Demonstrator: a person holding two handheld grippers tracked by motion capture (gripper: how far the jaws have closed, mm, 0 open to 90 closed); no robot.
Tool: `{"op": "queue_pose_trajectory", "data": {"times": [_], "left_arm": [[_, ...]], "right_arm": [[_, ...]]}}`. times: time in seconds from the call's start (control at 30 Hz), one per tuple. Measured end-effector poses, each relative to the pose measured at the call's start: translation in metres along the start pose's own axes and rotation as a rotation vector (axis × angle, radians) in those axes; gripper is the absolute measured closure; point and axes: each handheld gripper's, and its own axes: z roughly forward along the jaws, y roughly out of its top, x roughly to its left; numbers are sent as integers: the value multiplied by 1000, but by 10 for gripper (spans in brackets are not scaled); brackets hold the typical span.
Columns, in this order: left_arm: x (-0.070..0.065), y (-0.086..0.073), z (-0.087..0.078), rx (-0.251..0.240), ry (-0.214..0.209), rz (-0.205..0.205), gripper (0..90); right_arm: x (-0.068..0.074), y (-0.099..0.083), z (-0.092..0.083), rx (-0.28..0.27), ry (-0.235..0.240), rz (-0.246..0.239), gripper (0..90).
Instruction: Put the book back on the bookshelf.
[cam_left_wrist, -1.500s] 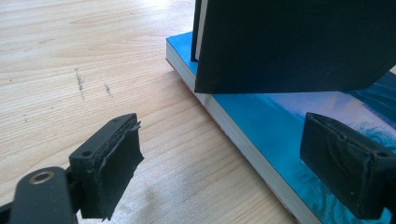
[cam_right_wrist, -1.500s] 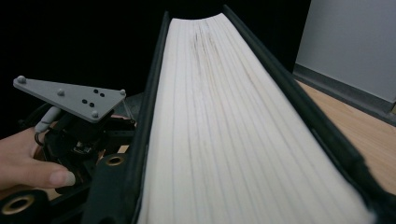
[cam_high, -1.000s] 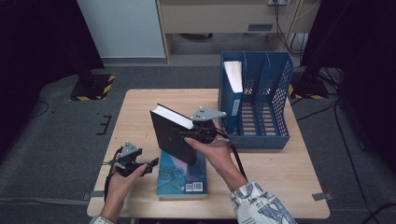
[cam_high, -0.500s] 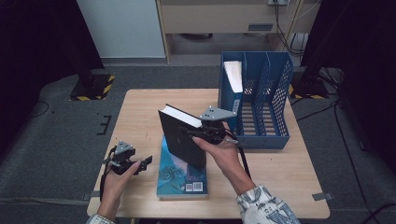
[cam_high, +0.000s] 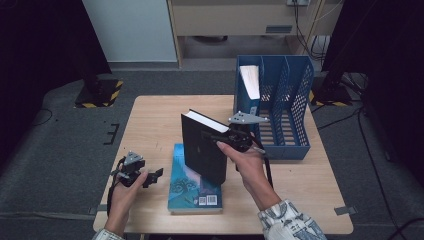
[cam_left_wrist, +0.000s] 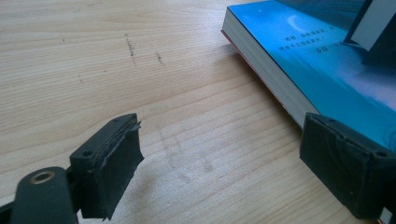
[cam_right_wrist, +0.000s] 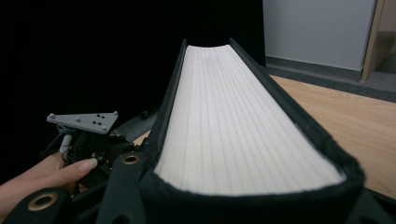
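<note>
A black hardcover book stands upright above the table, spine down and white page edge up. My right gripper is shut on its upper right corner, one jaw on each cover. Partly under it, a blue paperback lies flat near the table's front edge. My left gripper rests low at the front left with its jaws open and nothing between them. In the left gripper view its jaws hover over bare wood, and the blue paperback lies just beyond the right pad.
A blue file rack with three slots stands at the table's back right; a white-paged book stands in its left slot. The wooden table is bare at the back left. Dark floor surrounds it.
My right gripper has carried the black book a little to the right, toward the rack, off the blue paperback. The left hand has stayed almost where it was.
</note>
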Motion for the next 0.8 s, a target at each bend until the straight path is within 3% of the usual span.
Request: {"op": "queue_pose_trajectory", "data": {"times": [0.37, 0.57, 0.8], "left_arm": [[0, -2, 4, 38, -1, 8, 107], [1, -5, 7, 77, 35, 17, 104], [4, -7, 9, 84, 58, 13, 92]], "right_arm": [[-6, 4, -24, -16, -24, 11, 529], [-10, 3, -39, -35, -43, 20, 529], [-12, 1, -61, -48, -61, 26, 529]]}}
